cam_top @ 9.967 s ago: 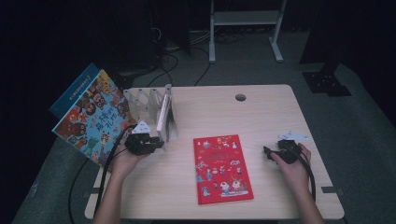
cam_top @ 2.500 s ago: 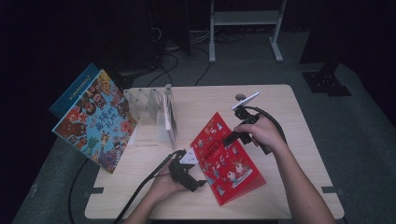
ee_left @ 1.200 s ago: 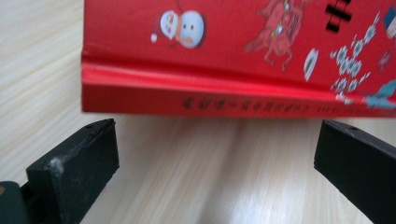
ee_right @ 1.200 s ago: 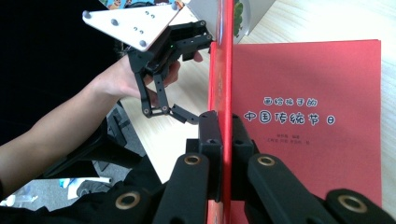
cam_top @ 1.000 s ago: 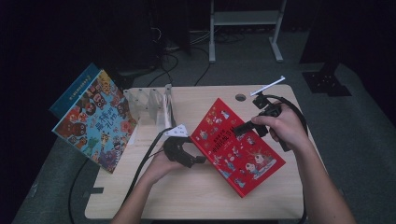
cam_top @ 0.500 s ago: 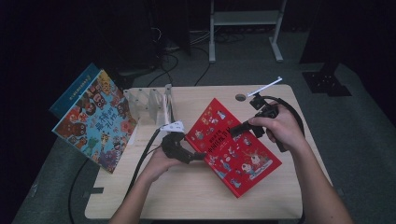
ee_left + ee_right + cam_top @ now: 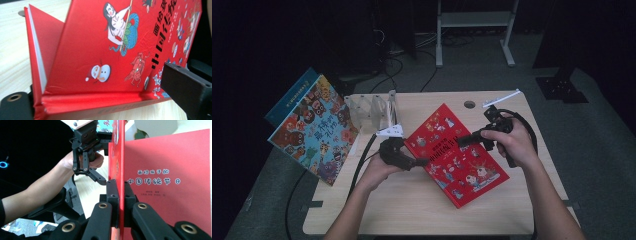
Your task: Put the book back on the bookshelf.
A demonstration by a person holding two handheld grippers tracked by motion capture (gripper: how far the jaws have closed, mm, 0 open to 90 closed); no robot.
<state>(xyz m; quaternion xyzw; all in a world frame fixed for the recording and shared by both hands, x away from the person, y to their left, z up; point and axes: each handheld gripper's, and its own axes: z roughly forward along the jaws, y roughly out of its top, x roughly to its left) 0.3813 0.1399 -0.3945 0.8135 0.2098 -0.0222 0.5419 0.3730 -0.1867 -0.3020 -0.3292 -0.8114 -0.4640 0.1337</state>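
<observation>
Far left, two picture books (image 7: pixel 314 127) hang off the table's (image 7: pixel 412 210) left edge, leaning against a clear rack (image 7: pixel 371 107) at the far-left corner. Just right of that rack is the left claw (image 7: pixel 424 162), pointing right at the red book's (image 7: pixel 454 152) near-left edge, roughly at the spine. In the left claw view the spine (image 7: pixel 100 101) sits right between the jaws, one at each side of it, so the claw's standing fairly wide around it; can't tell if it's actually pressing.

The red book sits mid-table, turned at an angle, front cover lifted and the white page block (image 7: pixel 37 57) showing underneath.

Then the right claw (image 7: pixel 460 141), coming in from the right, is clamped on the lifted cover (image 7: pixel 121 157). In its own view the jaws are pinched narrow with the cover's edge (image 7: pixel 121 202) sandwiched between them, title page (image 7: pixel 172 180) lying open to the right.

Room-wise: plenty of bare table near the person, and a strip along the right side. A white stick (image 7: pixel 502 98) lies by the far-right edge, with a cable hole (image 7: pixel 469 104) just left of it.
</observation>
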